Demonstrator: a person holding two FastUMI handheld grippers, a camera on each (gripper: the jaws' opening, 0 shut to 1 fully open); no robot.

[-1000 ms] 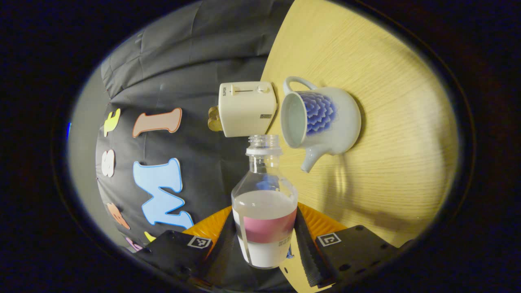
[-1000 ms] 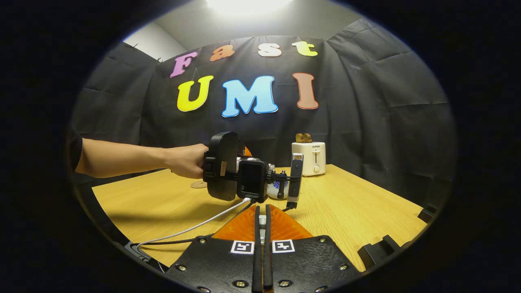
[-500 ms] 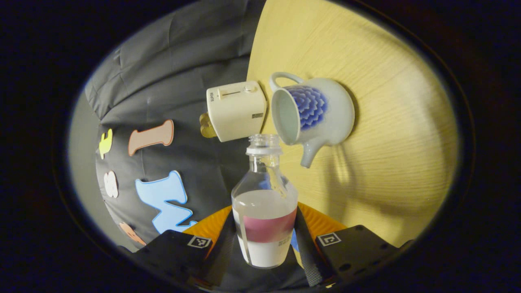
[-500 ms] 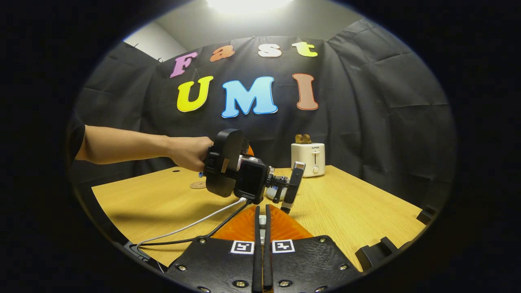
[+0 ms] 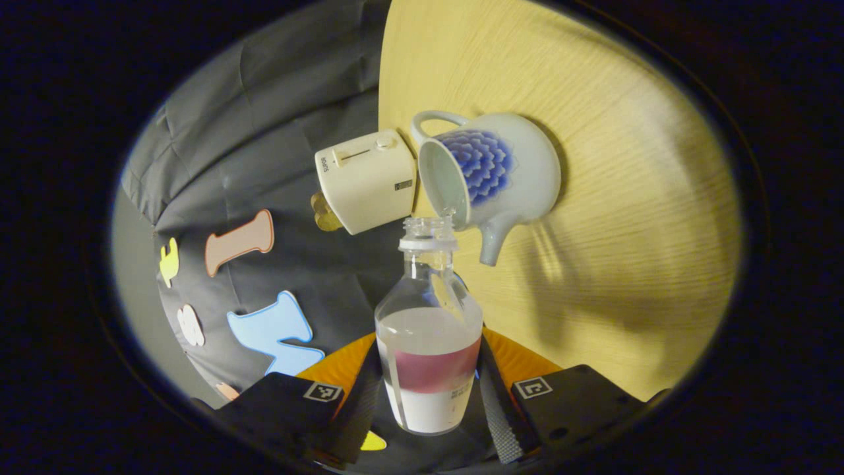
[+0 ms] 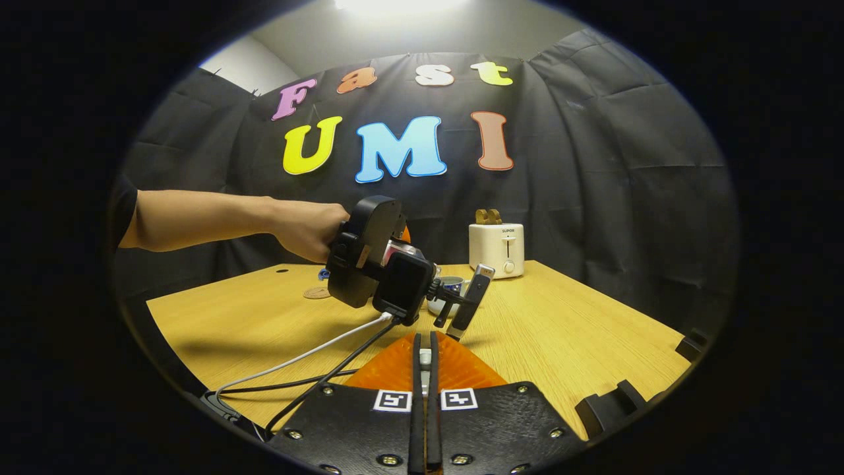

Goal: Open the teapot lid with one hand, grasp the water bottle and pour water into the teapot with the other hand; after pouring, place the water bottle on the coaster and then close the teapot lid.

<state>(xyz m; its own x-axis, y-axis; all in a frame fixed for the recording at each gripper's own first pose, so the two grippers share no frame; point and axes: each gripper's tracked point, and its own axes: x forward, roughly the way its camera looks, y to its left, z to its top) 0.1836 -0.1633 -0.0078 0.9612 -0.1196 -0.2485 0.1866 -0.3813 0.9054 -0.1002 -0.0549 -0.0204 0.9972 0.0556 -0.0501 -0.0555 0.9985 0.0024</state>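
We've tipped further, so the left hand-held gripper (image 5: 428, 396), clenched on the water bottle (image 5: 428, 343), has its neck just under the teapot (image 5: 488, 171) mouth.

Right gripper view: bright ceiling light (image 6: 399, 5) at top, blown out to white glare; booth wall dim below.
Left gripper view: warm, dimmer; table (image 5: 613, 198) evenly lit, soft shadow right of teapot (image 5: 491, 171), streaked shadows toward lower right.
Both views: strong fisheye bending, table edges curve, rim darkens and softens.
Centre sharp; water bottle (image 5: 428, 343) close, slightly soft.
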